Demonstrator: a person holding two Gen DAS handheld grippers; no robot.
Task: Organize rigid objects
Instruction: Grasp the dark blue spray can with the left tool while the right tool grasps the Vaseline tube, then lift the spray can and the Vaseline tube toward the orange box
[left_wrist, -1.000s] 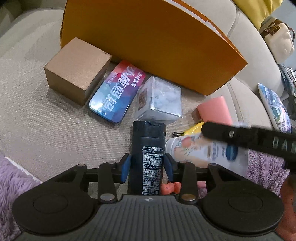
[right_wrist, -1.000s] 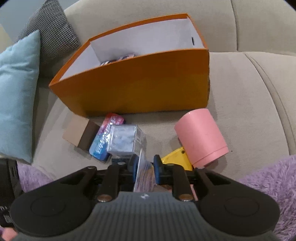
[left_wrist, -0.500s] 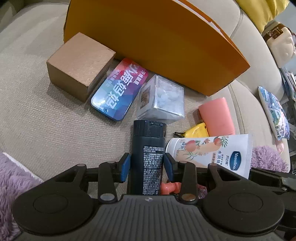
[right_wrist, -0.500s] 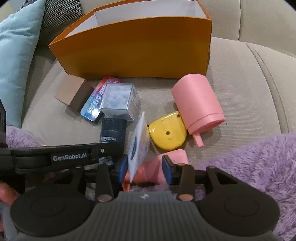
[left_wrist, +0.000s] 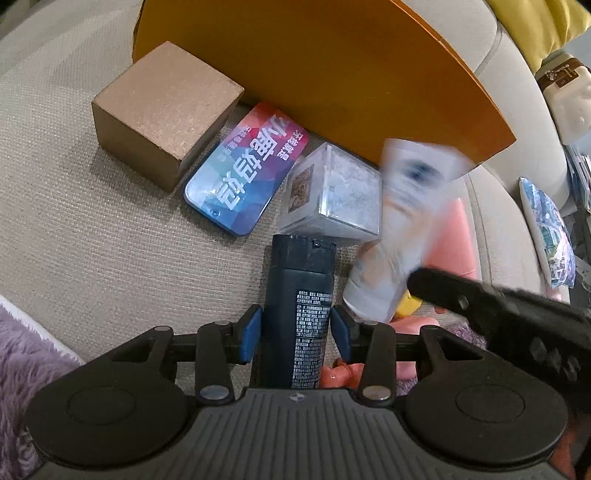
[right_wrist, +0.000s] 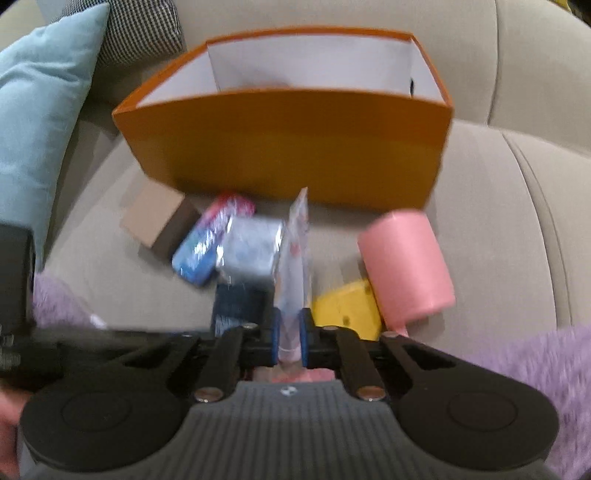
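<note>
Right gripper (right_wrist: 290, 341) clamped narrow on white tube (right_wrist: 293, 266) – flat, squashy, probably light; pinch near crimped end. Left gripper (left_wrist: 295, 330) opening, dark bottle (left_wrist: 299, 314) between jaws – rigid, slick.

Rigid objects on the sofa seat

Dark bottle (left_wrist: 297, 314) lies flat; white tube (right_wrist: 293, 266) tilted up; brown box (left_wrist: 162, 110), blue tin (left_wrist: 245, 181) beside the orange box (right_wrist: 288, 147).

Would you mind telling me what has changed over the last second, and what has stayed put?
The right gripper has clamped shut on the white lotion tube and tipped it up off the sofa, its crimped end now toward the orange box. The left gripper still straddles the dark bottle, its jaws opening slightly. Brown box, blue tin and clear cube have not moved.
</note>
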